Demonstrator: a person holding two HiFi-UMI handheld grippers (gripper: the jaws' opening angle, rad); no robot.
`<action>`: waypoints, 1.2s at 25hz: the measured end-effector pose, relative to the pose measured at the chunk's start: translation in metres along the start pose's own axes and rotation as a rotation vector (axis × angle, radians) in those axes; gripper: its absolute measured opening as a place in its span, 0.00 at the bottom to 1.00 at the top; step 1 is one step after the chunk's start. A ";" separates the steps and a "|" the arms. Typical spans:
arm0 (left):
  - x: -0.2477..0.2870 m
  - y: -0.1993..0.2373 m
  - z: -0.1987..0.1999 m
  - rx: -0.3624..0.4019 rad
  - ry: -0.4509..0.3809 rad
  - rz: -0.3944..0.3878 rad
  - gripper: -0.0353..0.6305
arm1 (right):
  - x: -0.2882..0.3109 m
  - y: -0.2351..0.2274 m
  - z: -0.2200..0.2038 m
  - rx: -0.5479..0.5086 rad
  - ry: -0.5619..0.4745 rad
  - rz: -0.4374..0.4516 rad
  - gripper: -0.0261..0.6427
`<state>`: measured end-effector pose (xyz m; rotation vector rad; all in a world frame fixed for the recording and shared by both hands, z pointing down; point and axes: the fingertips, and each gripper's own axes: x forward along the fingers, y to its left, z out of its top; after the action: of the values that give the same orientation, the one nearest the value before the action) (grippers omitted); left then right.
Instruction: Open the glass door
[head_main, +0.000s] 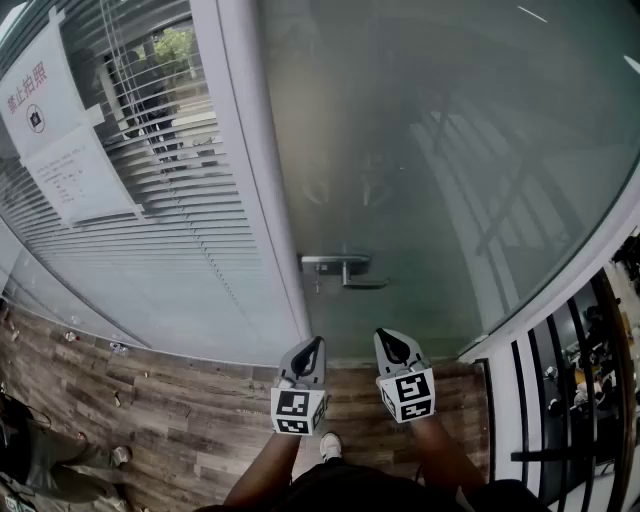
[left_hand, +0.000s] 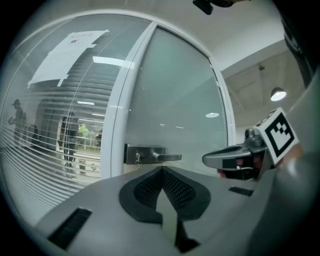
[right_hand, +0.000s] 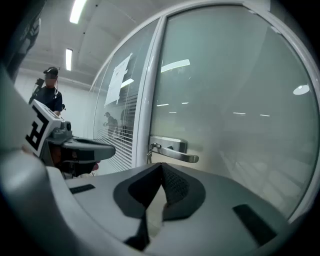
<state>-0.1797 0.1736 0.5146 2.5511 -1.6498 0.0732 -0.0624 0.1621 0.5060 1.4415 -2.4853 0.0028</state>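
1. The glass door (head_main: 440, 170) is standing directly ahead of the person. Its left edge is lying against the white frame post (head_main: 250, 170), so the door is judged to be fully shut.
2. The lever handle (head_main: 352, 274) is sitting level on its metal lock plate (left_hand: 142, 154) at the door's left edge, just beside the post. Nothing is touching it.
3. The left gripper (head_main: 314, 345) is pointing toward the door with its jaws pressed together and nothing between them. Its tip is hanging short of the handle and below it in the head view.
4. The right gripper (head_main: 388, 342) is pointing the same way, just beside the left one. Its jaws are likewise closed on nothing and are apart from the handle.
5. Progress: the grippers are facing the handle, but no part of the opening itself is done.
6. Work left: bringing a gripper onto the lever, pressing it down, then swinging the door clear of the post. Whether the door is opening inward or outward cannot be told.
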 end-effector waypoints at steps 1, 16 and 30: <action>0.003 0.004 0.001 -0.001 0.000 -0.007 0.05 | 0.008 -0.001 0.001 0.002 0.003 0.006 0.06; 0.036 0.023 -0.007 -0.017 0.007 -0.098 0.05 | 0.083 -0.004 0.026 -0.357 0.148 0.084 0.06; 0.060 0.024 -0.014 -0.061 0.011 -0.060 0.05 | 0.135 -0.004 0.012 -0.822 0.306 0.222 0.25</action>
<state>-0.1763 0.1109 0.5355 2.5482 -1.5455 0.0323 -0.1252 0.0432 0.5246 0.7491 -1.9952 -0.6241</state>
